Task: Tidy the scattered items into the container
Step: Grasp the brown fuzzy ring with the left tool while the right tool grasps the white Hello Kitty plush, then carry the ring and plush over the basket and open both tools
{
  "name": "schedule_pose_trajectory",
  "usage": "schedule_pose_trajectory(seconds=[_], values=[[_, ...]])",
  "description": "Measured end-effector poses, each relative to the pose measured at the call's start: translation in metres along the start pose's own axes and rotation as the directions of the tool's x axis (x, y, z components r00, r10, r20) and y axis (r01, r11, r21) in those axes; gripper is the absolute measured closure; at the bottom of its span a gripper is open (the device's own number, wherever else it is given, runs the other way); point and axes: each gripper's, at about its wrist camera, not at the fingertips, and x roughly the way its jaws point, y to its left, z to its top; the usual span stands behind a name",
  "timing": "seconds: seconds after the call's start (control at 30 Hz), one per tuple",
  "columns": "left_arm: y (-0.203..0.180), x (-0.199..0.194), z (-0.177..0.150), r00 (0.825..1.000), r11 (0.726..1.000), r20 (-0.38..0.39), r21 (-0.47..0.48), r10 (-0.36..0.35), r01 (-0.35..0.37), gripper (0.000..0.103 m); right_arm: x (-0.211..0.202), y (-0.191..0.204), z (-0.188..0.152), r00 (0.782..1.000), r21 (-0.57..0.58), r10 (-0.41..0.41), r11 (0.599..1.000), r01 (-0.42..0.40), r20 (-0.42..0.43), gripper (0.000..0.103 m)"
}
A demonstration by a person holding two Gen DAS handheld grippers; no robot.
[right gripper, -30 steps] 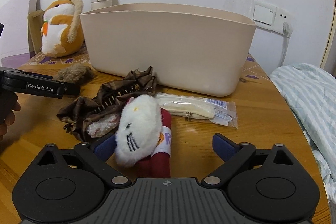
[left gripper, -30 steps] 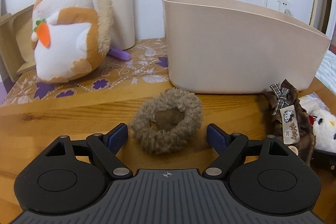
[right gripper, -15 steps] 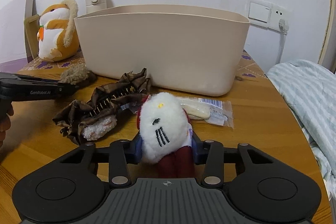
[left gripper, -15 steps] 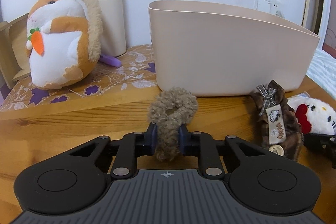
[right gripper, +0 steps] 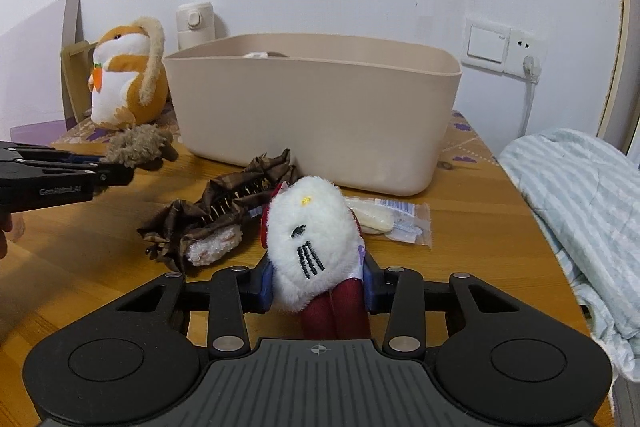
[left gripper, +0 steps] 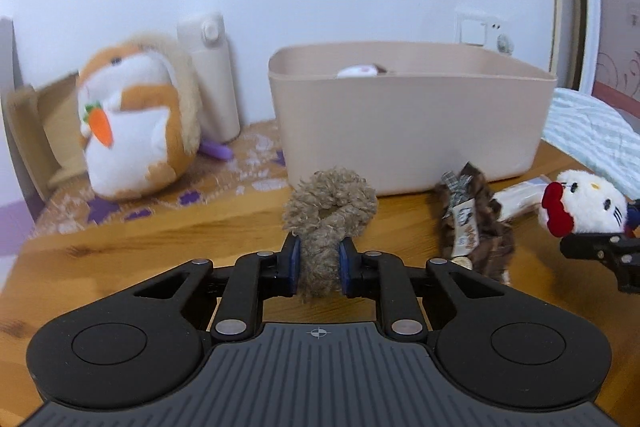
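Left gripper [left gripper: 319, 259] clamped on fuzzy tan scrunchie [left gripper: 330, 205], right gripper [right gripper: 316, 281] clamped on white plush cat [right gripper: 310, 243]; both held above table [right gripper: 480, 227], near beige container [right gripper: 316, 107].

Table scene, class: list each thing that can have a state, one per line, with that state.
Left gripper: shut on the fuzzy brown scrunchie.
Right gripper: shut on the white cat plush.
Beige container: upright, open-topped, something white inside.
Brown plaid hair clip: lying on the wooden table.
Clear packet: lying flat, sealed.
Hamster plush: upright.
Cream bottle: upright, lid closed.
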Motion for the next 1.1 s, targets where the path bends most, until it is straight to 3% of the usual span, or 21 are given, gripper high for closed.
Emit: schedule_pose_trajectory(seconds=[0.57, 1.1], values=[[-0.026, -0.052, 0.027, 0.993, 0.999, 0.108, 0.039, -0.041, 0.037, 0.084, -0.053, -0.019, 0.019, 0.995, -0.009, -0.020, 1.000, 0.021, 0.101, 0.065], [-0.040, -0.055, 0.079, 0.981, 1.000, 0.195, 0.002, -0.024, 0.024, 0.084, -0.069, -0.042, 0.065, 0.975, -0.005, -0.052, 0.998, 0.055, 0.216, 0.065]])
